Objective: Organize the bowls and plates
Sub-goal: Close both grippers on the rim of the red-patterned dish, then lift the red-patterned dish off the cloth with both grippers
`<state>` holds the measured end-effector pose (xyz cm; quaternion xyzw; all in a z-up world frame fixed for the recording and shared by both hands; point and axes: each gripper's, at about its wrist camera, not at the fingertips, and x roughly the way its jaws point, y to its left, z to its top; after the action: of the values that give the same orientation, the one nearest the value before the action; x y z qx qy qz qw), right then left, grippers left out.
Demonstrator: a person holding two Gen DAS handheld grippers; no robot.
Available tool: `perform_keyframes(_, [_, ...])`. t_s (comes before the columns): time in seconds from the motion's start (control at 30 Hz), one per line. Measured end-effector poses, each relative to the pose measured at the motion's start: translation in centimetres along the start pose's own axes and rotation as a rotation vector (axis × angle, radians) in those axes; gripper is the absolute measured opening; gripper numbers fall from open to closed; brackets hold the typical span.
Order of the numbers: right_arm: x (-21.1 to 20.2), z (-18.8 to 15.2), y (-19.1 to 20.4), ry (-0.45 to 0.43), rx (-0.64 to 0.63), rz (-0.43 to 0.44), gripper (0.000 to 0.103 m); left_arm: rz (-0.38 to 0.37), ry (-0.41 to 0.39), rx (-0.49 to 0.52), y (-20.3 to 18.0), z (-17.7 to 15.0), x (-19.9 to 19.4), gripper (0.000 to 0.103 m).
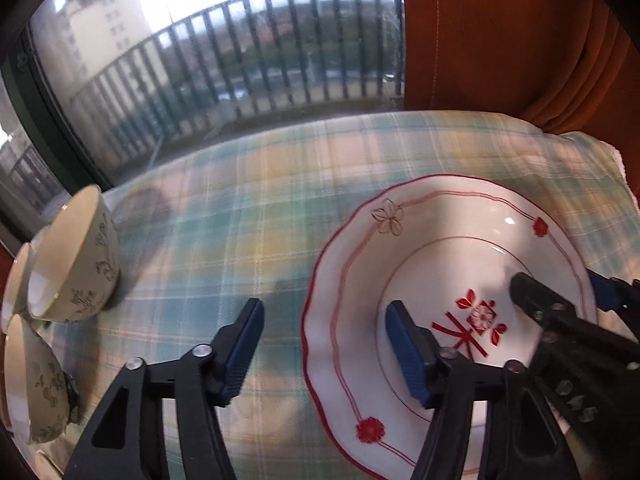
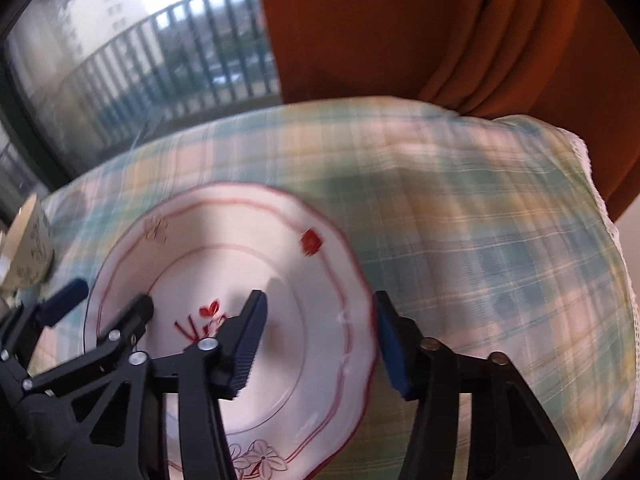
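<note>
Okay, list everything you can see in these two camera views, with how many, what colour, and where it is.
White scalloped ceramic plate with red lines and flowers: one, flat on the cloth, between the two grippers.
Cream ceramic bowls with grey floral pattern: three visible, clustered at the table's left edge, tipped on their sides.
Green, yellow and pink plaid tablecloth: one, covering the table.
Rust-orange curtain: one, behind the table on the right.
Window with dark balcony railing: one, behind the table on the left.
Left gripper: black with blue pads, straddling the plate's left rim, pads not yet pressing.
Right gripper: black with blue pads, straddling the plate's right rim, pads not yet pressing.
</note>
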<state>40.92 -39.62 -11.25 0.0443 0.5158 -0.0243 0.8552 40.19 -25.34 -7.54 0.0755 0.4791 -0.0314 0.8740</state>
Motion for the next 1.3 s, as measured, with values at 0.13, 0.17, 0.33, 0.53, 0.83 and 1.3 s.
perform_keyframes(0.13, [-0.3,-0.2,0.5,0.003,-0.021,-0.001,0.055,0.015,-0.010,0.022,-0.1,-0.5,-0.4,0.063])
perform_keyframes(0.17, [-0.4,-0.3,0.9,0.001,-0.038,0.002,0.055,0.029,-0.017,0.030,-0.2,-0.6,-0.5,0.061])
perform_keyframes(0.33, [-0.8,-0.8,3.0,0.013,-0.066,0.032,0.055,0.050,-0.011,0.038,0.9,-1.2,-0.8,0.047])
perform_keyframes(0.53, [-1.8,-2.6,5.8,-0.003,-0.097,0.043,0.055,0.050,-0.002,0.022,3.6,-2.9,-1.6,0.046])
perform_keyframes(0.83, [-4.9,-7.5,8.7,0.024,-0.119,0.044,0.052,0.000,0.019,0.006,5.5,-7.1,-4.2,0.041])
perform_keyframes(1.3, [-5.8,-8.7,8.9,0.023,-0.082,-0.046,0.067,-0.020,0.016,0.007,5.7,-7.9,-4.8,0.045])
